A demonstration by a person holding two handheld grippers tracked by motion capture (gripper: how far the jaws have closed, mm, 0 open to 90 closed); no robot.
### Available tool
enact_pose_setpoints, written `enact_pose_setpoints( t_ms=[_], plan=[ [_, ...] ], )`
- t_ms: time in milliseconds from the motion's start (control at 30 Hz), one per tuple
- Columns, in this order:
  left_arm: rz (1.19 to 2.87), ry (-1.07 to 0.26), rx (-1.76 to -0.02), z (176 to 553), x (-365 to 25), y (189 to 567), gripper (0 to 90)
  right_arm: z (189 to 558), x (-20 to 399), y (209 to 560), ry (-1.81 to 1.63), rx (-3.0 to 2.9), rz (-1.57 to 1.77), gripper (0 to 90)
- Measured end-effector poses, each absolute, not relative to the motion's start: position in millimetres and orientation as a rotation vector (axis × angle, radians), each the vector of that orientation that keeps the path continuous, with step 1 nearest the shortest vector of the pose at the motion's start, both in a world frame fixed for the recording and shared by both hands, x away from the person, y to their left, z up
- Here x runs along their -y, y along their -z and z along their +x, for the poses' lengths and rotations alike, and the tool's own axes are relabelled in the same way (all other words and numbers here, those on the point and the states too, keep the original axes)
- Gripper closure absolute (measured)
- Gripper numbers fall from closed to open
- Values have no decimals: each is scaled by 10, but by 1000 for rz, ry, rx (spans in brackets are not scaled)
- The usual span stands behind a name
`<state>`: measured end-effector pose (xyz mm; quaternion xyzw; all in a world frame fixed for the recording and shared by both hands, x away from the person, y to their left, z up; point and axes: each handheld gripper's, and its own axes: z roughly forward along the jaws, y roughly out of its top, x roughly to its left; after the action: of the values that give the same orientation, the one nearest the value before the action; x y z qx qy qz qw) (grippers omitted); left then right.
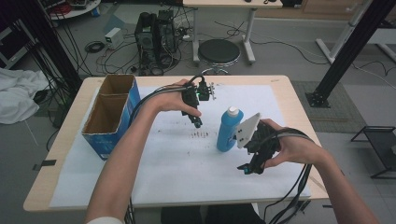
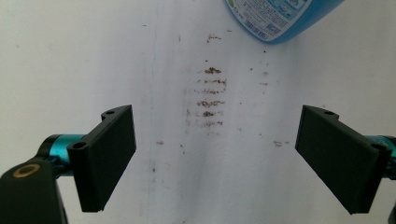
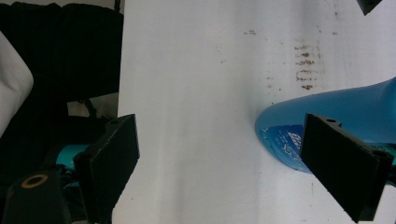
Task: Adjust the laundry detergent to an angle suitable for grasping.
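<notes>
Blue bottle (image 1: 229, 130) upright on white-covered tabletop (image 1: 177, 172). Left tongs (image 1: 198, 122) and right tongs (image 1: 246, 169) gape wide, both empty (bottle stands between them, untouched).

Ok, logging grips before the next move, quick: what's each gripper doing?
Left gripper: open, holding nothing, above the white sheet.
Right gripper: open, holding nothing, beside the blue bottle.

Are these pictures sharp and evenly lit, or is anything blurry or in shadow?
High view: soft, slightly grainy, evenly lit; the blue bottle reads clearly. Left gripper view: brown smudges on the white sheet are sharp. Right gripper view: the bottle's base is a little soft, and the area beyond the sheet's edge is dark.
</notes>
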<state>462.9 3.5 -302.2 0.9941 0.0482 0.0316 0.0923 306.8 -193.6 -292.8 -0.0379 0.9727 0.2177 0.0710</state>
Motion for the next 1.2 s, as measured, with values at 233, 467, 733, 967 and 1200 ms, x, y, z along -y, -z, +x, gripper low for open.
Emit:
enact_pose_setpoints(
  t_ms=[233,467,733,967,1200],
  plan=[
    [2946,-106,-147,4605,-47,2989,124,3071,1934,2913,-656,-2919,-112,113],
    [2947,-106,-148,4605,-50,2973,124,3071,1920,2922,-652,-2920,-119,113],
    [2933,-103,-153,4568,-49,2948,124,3071,1927,2920,-651,-2918,-114,113],
    [2943,-107,-167,4545,-74,2906,124,3064,1947,2917,-644,-2914,-103,113],
    [2961,-120,-182,4459,-25,2881,124,3055,1959,2909,-640,-2916,-101,113]
  ],
)
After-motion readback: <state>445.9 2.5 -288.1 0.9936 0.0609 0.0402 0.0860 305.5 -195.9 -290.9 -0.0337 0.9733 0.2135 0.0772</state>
